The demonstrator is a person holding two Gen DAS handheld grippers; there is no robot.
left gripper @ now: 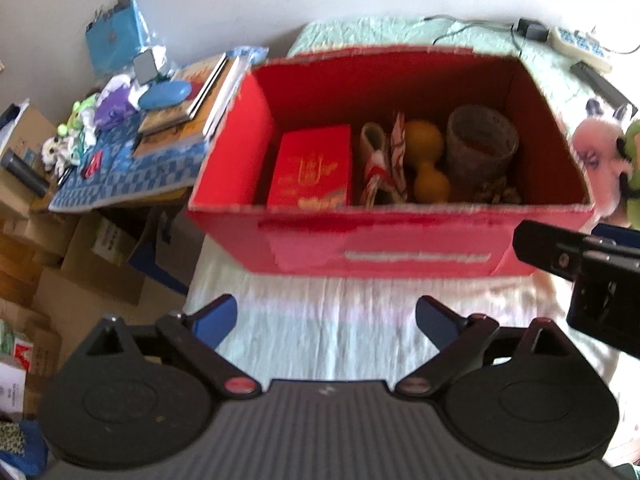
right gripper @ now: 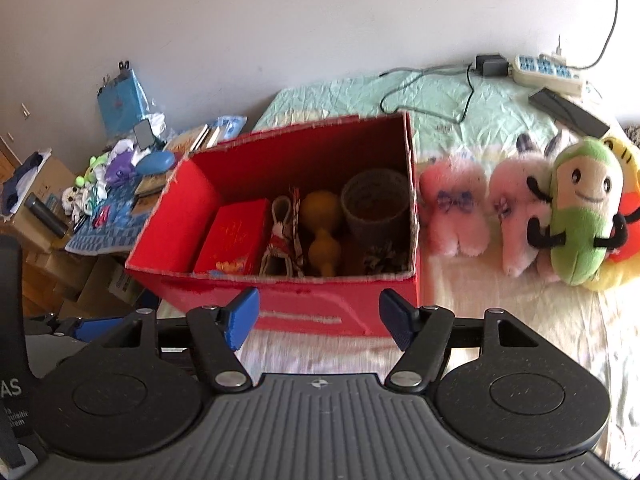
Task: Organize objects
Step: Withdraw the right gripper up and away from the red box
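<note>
Both the left gripper (left gripper: 326,320) and right gripper (right gripper: 318,318) are spread apart and empty, before the red box (right gripper: 280,312) on the bed (right gripper: 500,312).

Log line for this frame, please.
left gripper: open, empty | right gripper: open, empty | red box: on bed, partly filled | plush toys: right of box, outside

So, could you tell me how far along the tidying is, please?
Done: the red box already holds a red packet, a yellow gourd and a grey cup. In hand: nothing; left gripper and right gripper are open. Left: the pink plush toys and green plush toy beside the box.
</note>
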